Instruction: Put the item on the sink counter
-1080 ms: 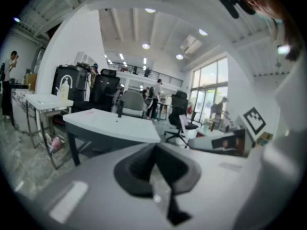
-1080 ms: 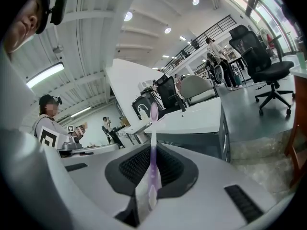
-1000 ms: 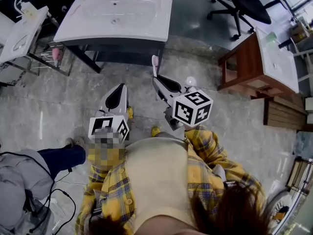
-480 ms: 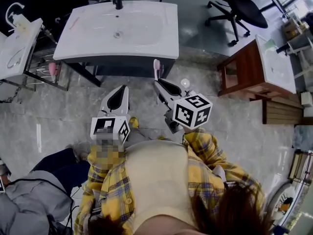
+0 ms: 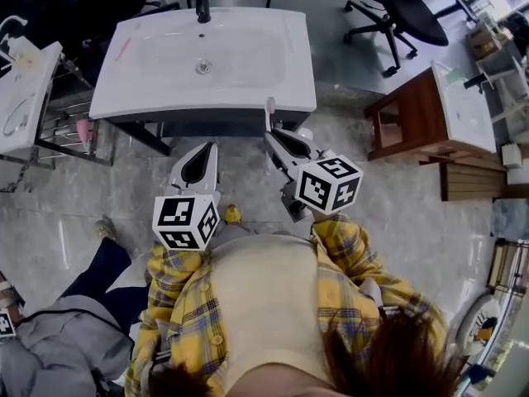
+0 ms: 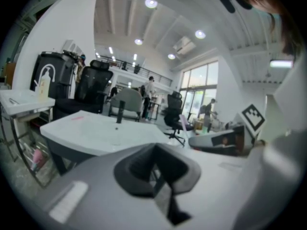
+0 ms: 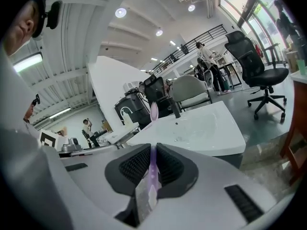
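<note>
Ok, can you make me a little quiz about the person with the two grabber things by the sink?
1. Pick one: what is clamped in the right gripper?
A) a cup
B) a pink toothbrush
C) a sponge
2. True or false: the left gripper has its jaws together with nothing between them.
3. What black thing stands at the far edge of the white sink counter?

Key:
1. B
2. True
3. The faucet
</note>
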### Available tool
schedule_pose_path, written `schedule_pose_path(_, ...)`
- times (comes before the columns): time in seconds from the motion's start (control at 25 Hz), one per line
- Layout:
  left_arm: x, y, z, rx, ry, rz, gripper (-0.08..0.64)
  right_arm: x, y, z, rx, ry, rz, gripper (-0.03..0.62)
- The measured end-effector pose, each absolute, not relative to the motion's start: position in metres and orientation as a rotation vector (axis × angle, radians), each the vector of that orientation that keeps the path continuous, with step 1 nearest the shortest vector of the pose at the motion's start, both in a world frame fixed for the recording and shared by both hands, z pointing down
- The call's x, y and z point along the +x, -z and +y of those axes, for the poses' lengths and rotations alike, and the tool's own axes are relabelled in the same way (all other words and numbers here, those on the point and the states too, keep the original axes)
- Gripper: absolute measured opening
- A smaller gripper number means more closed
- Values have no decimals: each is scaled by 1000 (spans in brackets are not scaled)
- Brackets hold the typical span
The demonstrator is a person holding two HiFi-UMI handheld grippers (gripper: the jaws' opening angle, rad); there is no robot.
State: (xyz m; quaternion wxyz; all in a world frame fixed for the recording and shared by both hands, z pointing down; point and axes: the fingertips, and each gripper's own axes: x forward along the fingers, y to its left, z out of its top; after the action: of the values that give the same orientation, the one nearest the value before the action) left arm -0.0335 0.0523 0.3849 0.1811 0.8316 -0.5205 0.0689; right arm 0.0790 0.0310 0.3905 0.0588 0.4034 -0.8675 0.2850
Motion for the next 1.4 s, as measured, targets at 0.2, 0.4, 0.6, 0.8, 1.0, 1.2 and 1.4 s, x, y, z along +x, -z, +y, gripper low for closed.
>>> schedule_pose_path(0.2,-48,-390,37,2364,-196,-1425,8,70,-390,13,1291,-855,-2599,44)
schedule_pose_path(0.4,-60,-393,28,2379,-203,-1389,8,63,-388,0,1350,-864,-2585,44)
schedule_pose_path(0.6,-72,-394,24,2387,-218,-1391,8,57,-385,-14,1376,-855,-2590,44)
schedule_pose_path(0.8,-87,-396,19,2366,-217,-1412,8,48,-380,-35,1378,-859,-2597,44)
schedule_pose_path(1.0,-100,-399,4,2334,-198,-1416,8,32,-379,-53,1341,-827,-2595,44)
schedule_pose_path(1.2,-104,-404,-17,2329,-193,-1398,8,26,-379,-75,1337,-807,-2592,44)
schedule_pose_path(1.4,-105,-409,-45,2320,-204,-1394,8,30,-382,-106,1350,-785,-2580,44)
